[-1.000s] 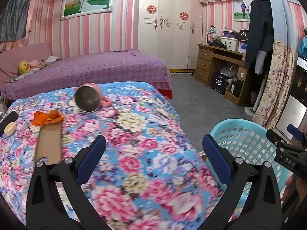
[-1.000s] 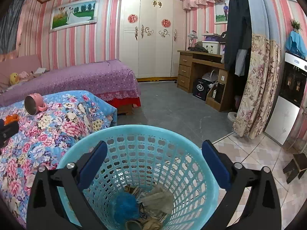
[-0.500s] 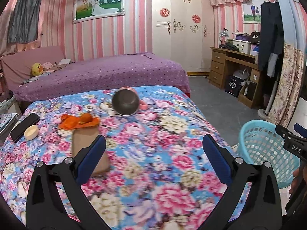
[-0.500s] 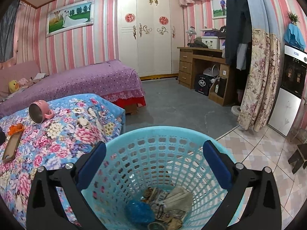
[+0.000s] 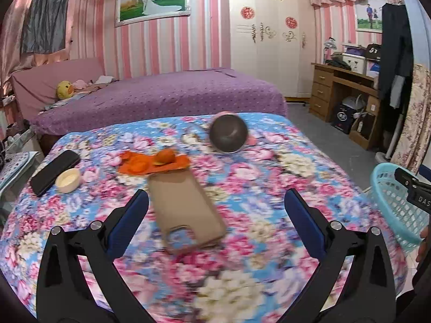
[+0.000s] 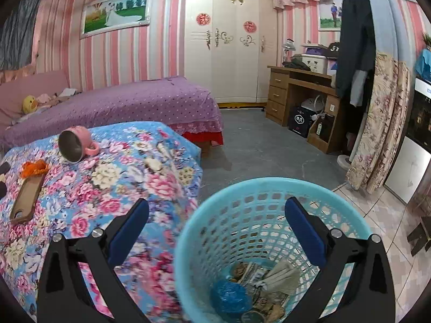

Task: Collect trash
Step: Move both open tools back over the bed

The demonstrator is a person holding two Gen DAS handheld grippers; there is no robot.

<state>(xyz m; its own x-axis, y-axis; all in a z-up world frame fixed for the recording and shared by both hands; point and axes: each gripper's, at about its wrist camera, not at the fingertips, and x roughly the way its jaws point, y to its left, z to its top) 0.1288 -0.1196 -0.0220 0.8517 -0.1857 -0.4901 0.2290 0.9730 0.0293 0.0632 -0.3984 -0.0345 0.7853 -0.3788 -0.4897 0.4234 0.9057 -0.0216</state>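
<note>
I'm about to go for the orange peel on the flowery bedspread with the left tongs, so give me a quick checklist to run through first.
1. Left tongs open and empty: ok, the jaws stand wide apart with nothing between them.
2. Orange peel in view and unobstructed: ok, it lies on the bedspread beyond the far end of the tan phone case.
3. Left tongs lined up on the peel: not ok, they hang over the phone case, short of the peel.
4. Non-trash clear of the grab: cannot tell, the case's far edge looks to touch the peel.
5. Basket ready: ok, open-topped beside the bed, with room above the trash inside.
6. Right tongs free: ok, open and empty.
</note>
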